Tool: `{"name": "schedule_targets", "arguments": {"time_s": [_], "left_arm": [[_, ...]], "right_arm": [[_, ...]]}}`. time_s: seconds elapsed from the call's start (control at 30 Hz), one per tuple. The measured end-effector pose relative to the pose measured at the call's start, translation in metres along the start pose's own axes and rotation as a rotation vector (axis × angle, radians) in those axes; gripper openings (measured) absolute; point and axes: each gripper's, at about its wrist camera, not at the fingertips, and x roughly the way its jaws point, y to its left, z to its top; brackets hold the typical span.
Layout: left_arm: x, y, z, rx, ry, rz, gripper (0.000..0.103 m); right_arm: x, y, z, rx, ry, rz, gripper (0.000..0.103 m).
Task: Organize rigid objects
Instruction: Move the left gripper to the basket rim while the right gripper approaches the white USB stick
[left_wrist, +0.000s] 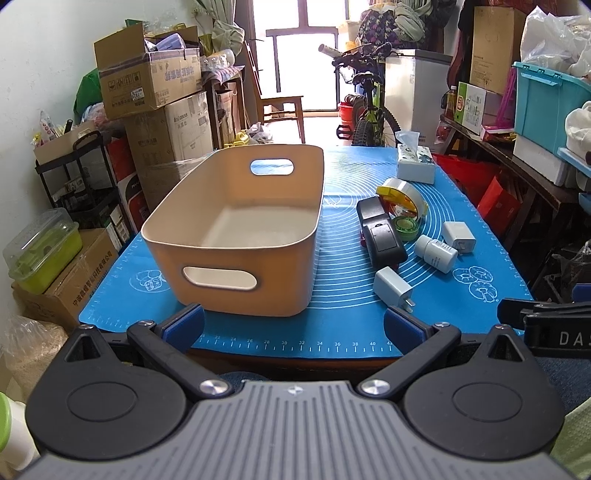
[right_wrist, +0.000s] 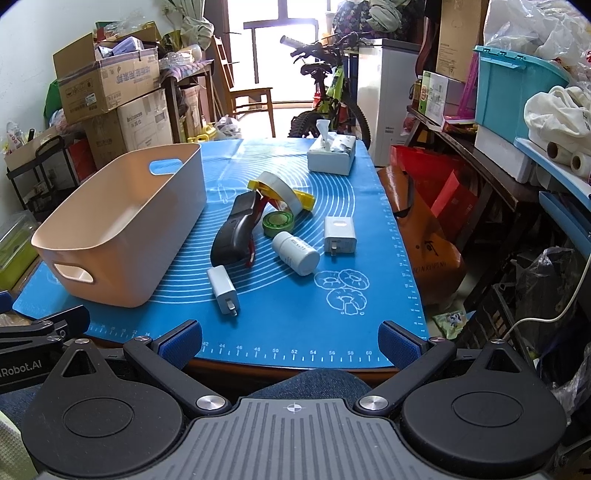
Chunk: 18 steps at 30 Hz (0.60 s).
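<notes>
Left gripper (left_wrist: 293, 323): fingers spread wide, blue pads apart, nothing between them. It is held low at the near edge of the surface, level, pointing along the blue mat (left_wrist: 343, 295) toward the beige bin (left_wrist: 236, 229). Its tip also shows at the left edge of the right wrist view.

Right gripper (right_wrist: 290, 338): fingers likewise spread, empty, held low at the near edge beside the left one, aimed at the loose items. Denim-covered knee visible just beneath it.

Beige bin: on the left half of the mat, upright, interior looks empty from the left wrist view; cut-out handle faces the camera.

Loose items, all on the mat to the right of the bin, none inside it:
- white charger (right_wrist: 223, 290), nearest, prongs toward the camera;
- black remote-like device (right_wrist: 234, 236) just behind it, lying over something red;
- white bottle (right_wrist: 295, 253) on its side;
- second white charger (right_wrist: 340, 234) just right of the bottle;
- green round tin (right_wrist: 277, 223) behind the bottle;
- tape roll in a yellow dispenser (right_wrist: 280, 192), tilted, touching the black device.

Tissue box (right_wrist: 332, 155) stands at the far right of the mat, well apart from the cluster.
</notes>
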Motion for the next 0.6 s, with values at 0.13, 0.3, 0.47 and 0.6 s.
{"name": "schedule_targets", "arguments": {"time_s": [0.13, 0.3, 0.47, 0.6], "left_arm": [[-0.004, 0.006, 0.009, -0.010, -0.007, -0.010, 0.102], [-0.007, 0.018, 0.034, 0.005, -0.023, 0.021, 0.102], [-0.007, 0.040, 0.070, -0.017, -0.035, 0.054, 0.102], [-0.004, 0.059, 0.098, -0.036, -0.042, 0.067, 0.102]], "right_arm": [[-0.002, 0.002, 0.007, -0.013, -0.002, 0.008, 0.101], [-0.002, 0.007, 0.026, -0.019, -0.022, 0.031, 0.101], [0.001, 0.015, 0.052, -0.019, -0.053, 0.057, 0.101], [0.009, 0.019, 0.071, -0.011, -0.063, 0.086, 0.101]]}}
